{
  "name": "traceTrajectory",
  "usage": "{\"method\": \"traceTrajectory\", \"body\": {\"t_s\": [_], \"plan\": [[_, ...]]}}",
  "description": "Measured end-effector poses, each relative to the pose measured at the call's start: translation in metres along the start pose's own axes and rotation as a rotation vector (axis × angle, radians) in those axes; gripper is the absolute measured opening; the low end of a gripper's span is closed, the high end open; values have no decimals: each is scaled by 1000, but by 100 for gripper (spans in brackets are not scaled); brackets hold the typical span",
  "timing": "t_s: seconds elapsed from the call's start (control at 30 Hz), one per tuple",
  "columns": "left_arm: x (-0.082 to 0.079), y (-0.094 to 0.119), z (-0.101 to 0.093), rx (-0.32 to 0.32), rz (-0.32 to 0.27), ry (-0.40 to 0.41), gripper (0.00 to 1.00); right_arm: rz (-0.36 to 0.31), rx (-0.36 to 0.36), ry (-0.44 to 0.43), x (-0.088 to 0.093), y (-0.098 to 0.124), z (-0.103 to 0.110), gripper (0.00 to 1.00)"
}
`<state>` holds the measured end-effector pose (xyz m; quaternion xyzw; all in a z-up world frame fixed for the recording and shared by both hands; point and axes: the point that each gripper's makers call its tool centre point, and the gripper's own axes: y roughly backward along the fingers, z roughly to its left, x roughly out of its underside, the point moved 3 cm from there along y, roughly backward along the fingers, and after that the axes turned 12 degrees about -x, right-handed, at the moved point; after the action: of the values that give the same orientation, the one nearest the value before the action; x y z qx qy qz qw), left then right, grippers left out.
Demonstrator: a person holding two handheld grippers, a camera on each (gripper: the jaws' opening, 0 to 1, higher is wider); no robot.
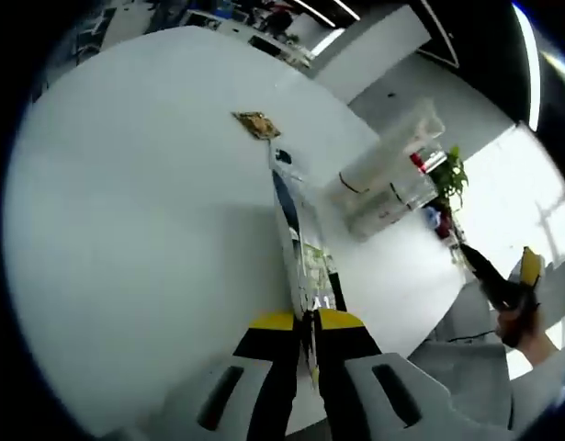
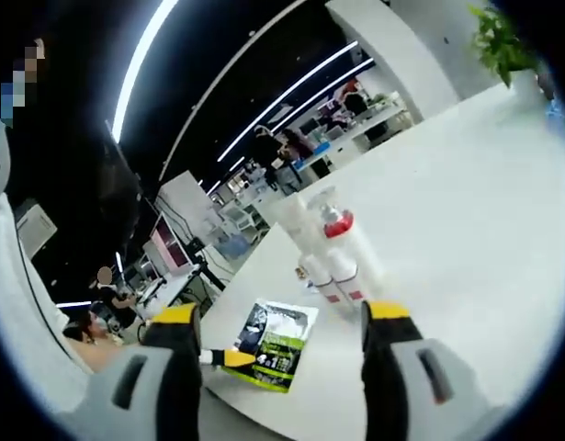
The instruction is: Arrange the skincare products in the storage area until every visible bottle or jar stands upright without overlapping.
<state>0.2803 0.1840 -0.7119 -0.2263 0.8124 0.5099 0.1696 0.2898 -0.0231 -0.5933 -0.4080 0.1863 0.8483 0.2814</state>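
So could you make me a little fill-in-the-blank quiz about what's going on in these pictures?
1. The left gripper is shut on a flat ____.
2. The right gripper has its jaws ____.
3. The bottles stand on a ____ table.
4. Beyond the table's far edge grows a green ____.

Missing words: sachet; open; white; plant.

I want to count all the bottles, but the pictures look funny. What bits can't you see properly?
- Bottles in the left gripper view: clear and pale against the white table, so their count is unclear.
- Sachet in the left gripper: seen edge-on, print unreadable.
- Small brown thing: too small to identify.
- Bottles in the right gripper view: they overlap, labels blurred.
- Sachet there: its near end is behind the right gripper's finger.
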Motion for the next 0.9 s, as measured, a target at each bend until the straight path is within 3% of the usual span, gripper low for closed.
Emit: {"method": "traceTrajectory", "body": {"t_s": [0.2, 0.43, 0.5, 0.6, 0.73, 0.9], "plan": [[6, -2, 8, -89, 22, -193, 16, 2, -4, -5, 3, 0, 1, 72], [-7, 6, 14, -178, -23, -409, 34, -2, 2, -7, 3, 2, 0, 71], [-14, 8, 15, -197, -44, -498, 34, -2, 4, -6, 2, 3, 0, 71], [-22, 5, 12, -183, -49, -647, 39, 0, 8, 0, 2, 4, 0, 71], [-25, -8, 3, -122, -45, -823, 51, 3, 16, 12, 2, 7, 0, 72], [-25, -20, -4, -86, -27, -828, 60, 0, 35, 16, 1, 12, -3, 72]]}}
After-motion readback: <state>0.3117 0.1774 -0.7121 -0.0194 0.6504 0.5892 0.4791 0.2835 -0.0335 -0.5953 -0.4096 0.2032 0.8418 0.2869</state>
